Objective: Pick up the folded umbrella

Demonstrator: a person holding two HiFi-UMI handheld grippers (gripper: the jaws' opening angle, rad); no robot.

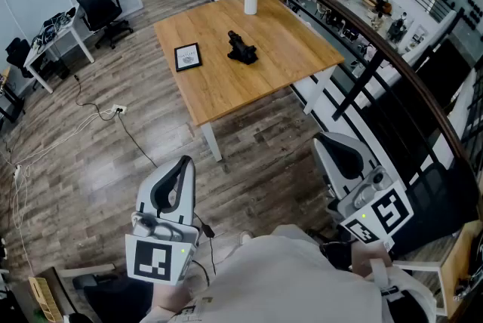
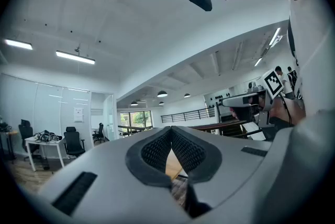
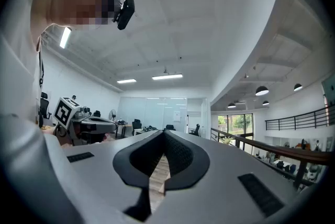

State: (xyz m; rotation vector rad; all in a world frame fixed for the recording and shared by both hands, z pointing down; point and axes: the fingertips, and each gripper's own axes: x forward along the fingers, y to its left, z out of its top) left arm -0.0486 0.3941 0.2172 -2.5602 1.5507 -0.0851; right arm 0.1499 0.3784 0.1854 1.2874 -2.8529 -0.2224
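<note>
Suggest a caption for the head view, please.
Shut and empty, the left gripper and right gripper hover short of the table bearing the umbrella.

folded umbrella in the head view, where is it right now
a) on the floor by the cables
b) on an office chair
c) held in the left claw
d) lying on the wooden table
d: the folded umbrella lies on the wooden table, to the right of the framed picture.
</note>
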